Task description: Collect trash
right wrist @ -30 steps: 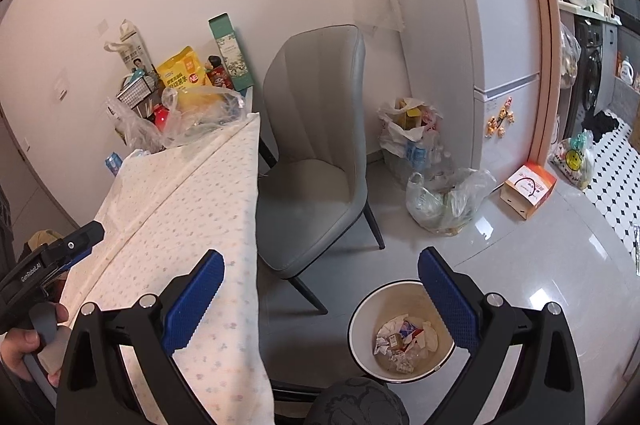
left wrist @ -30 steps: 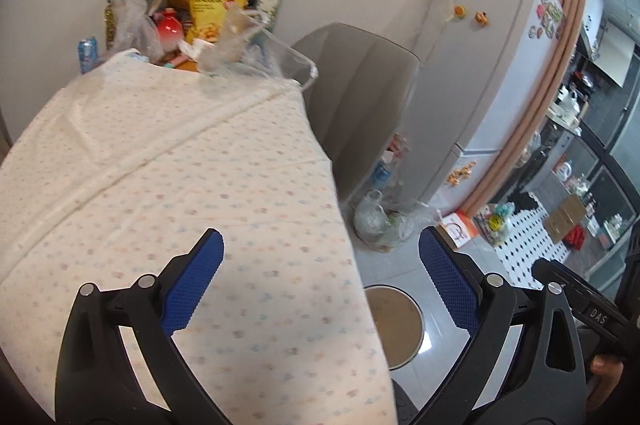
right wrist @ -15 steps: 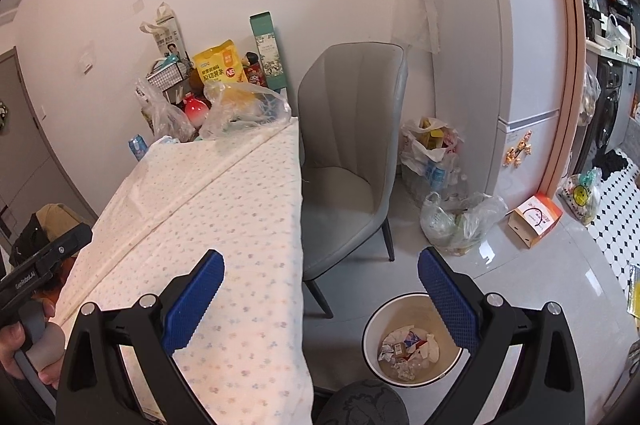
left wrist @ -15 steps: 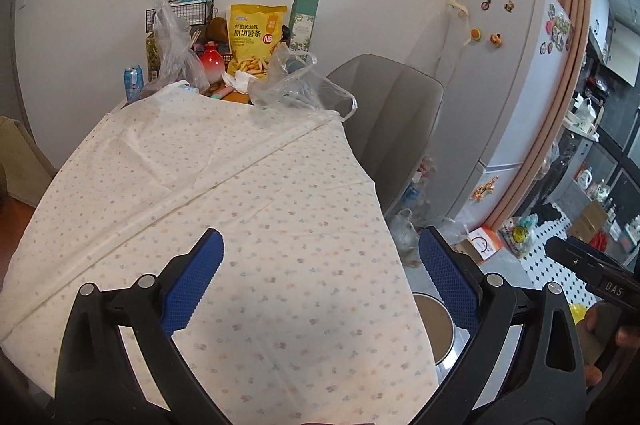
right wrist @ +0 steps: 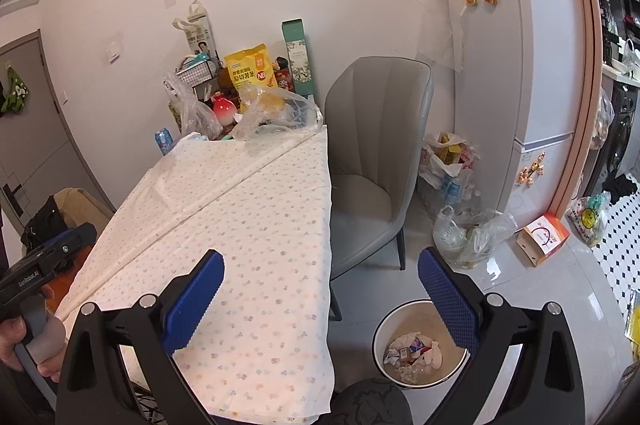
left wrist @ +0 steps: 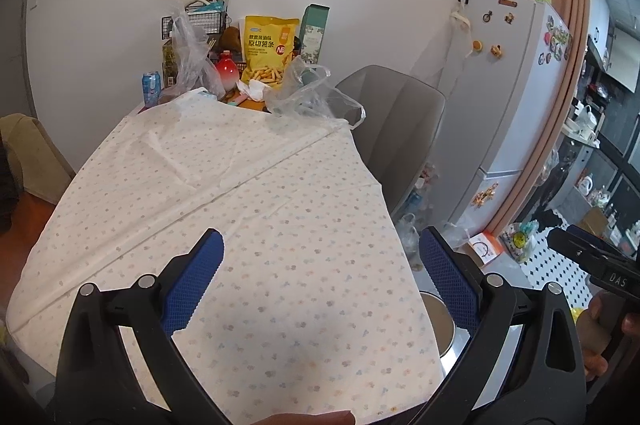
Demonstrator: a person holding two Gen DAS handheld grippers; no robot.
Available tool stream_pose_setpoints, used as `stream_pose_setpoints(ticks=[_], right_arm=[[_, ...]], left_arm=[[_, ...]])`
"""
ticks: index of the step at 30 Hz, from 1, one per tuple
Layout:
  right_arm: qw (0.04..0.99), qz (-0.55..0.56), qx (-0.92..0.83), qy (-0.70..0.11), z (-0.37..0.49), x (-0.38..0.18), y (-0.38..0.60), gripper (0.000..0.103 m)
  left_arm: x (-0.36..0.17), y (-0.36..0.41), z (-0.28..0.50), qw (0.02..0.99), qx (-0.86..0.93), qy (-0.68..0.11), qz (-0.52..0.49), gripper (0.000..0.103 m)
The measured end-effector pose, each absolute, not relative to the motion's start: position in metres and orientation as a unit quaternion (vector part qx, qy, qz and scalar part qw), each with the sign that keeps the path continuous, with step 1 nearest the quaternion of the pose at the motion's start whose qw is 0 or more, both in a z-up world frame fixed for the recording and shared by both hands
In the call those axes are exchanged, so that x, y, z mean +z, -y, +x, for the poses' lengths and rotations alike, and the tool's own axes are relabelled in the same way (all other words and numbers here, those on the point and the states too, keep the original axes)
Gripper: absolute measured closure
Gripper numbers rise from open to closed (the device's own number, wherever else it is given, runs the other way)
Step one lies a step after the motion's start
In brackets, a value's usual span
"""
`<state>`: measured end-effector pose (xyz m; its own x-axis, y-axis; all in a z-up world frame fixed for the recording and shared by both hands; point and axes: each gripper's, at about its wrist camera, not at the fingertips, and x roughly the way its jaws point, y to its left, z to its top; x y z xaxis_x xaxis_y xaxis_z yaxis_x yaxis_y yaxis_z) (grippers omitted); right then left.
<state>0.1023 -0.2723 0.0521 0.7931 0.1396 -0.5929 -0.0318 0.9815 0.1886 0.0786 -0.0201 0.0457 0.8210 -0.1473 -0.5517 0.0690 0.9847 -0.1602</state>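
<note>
Your left gripper (left wrist: 320, 273) hangs with jaws spread wide and nothing between them, above the tablecloth (left wrist: 224, 225). Your right gripper (right wrist: 320, 289) is likewise released and bare, over the table's edge. Below its right finger the bin (right wrist: 384, 325) stands on the floor with crumpled trash (right wrist: 412, 349) inside (wrappers and paper). A grey chair (right wrist: 372, 153) stands just beside the table.

Home dining corner, cloth-covered table (right wrist: 256, 225) with snacks (left wrist: 270, 51) at 12 o'clock, grey chair (right wrist: 376, 153) beside it, magnet-covered fridge (right wrist: 516, 73) at 2 o'clock, tiled floor (right wrist: 560, 289), waste bin (right wrist: 380, 337) at 5 o'clock
</note>
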Motion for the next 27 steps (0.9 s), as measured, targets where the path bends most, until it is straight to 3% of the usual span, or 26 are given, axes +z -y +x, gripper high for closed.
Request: stream_pose_setpoints(ticks=[27], right_arm=[[0.941, 0.091, 0.058, -0.321, 0.092, 0.049, 0.272, 0.008]], left_arm=[[0.051, 0.004, 0.056, 0.954, -0.038, -0.287, -0.082, 0.006]])
